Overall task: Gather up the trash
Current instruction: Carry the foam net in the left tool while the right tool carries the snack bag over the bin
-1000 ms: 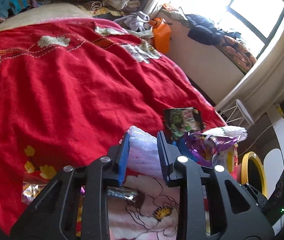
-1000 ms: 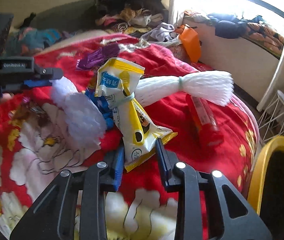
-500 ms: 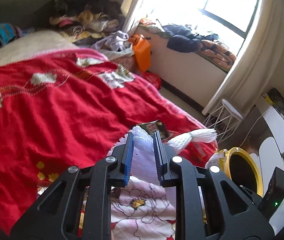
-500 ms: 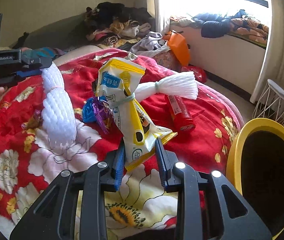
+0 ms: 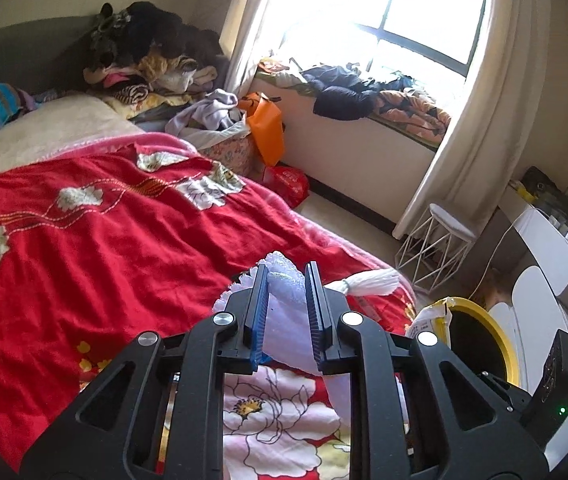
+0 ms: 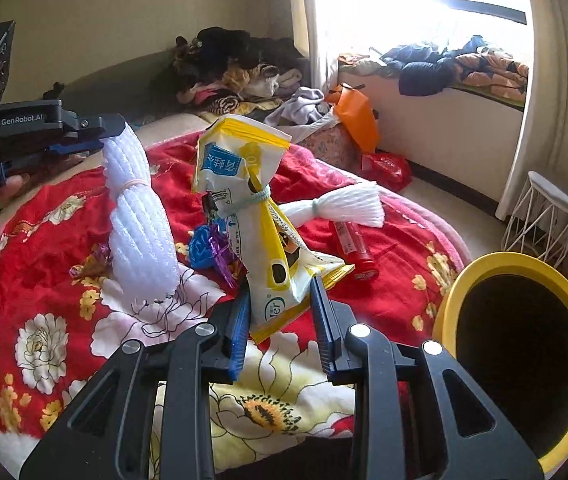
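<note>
Both tongs holding trash above the bed, yellow bin at 3 o'clock.

Left tongs [image 5: 285, 308] closed on white foam net bundle [image 6: 140, 224], which hangs down over the red floral blanket [image 5: 104, 248]. Right tongs [image 6: 280, 320] clamped on the lower end of the yellow-white snack bag [image 6: 260, 216], bag standing upright, tied at the middle with a band. Yellow bin [image 6: 519, 344] at 3 o'clock of the right tongs, beside the bed edge, mouth open toward the camera. Still lying on the blanket: second foam net bundle [image 6: 339, 206] at 1 o'clock, red tube [image 6: 353, 250] just beside it, blue-purple wrappers [image 6: 214, 250] at 11 o'clock next to the bag. Clothes pile [image 5: 152, 60] at far end near the window.
</note>
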Tool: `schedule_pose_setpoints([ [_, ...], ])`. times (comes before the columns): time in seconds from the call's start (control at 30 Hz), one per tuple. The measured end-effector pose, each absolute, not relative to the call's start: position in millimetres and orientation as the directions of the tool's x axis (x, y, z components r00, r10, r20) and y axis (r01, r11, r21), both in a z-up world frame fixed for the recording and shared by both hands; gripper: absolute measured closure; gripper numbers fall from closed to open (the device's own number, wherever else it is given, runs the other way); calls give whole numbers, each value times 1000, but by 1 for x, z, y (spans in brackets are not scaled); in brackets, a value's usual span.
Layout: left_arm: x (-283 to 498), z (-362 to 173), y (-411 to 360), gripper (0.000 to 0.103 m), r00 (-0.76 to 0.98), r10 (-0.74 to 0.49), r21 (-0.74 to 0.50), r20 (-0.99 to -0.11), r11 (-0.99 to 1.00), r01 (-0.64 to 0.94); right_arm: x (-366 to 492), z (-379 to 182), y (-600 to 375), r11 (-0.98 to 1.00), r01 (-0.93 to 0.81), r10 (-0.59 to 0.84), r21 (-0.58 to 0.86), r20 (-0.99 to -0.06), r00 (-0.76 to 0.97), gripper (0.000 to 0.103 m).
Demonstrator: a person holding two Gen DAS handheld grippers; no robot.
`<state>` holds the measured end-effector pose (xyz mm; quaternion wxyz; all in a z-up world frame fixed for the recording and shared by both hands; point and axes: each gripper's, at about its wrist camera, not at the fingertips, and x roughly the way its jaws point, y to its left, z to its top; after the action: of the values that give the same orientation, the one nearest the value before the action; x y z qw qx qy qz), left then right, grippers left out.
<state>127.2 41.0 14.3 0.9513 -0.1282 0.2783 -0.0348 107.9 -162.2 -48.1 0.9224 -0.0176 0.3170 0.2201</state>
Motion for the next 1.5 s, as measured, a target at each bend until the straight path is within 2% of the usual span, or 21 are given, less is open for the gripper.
schedule_pose_setpoints([
  [0.87, 116, 40, -32, 90, 859, -217, -209, -463, 969, 133, 96, -29, -235, 961, -234, 277, 148, -550, 788, 76],
  [1.5, 116, 40, -108, 90, 843, -281, -122, -458, 960, 253, 101, -28, -290, 977, -81, 177, 197, -541, 822, 76],
])
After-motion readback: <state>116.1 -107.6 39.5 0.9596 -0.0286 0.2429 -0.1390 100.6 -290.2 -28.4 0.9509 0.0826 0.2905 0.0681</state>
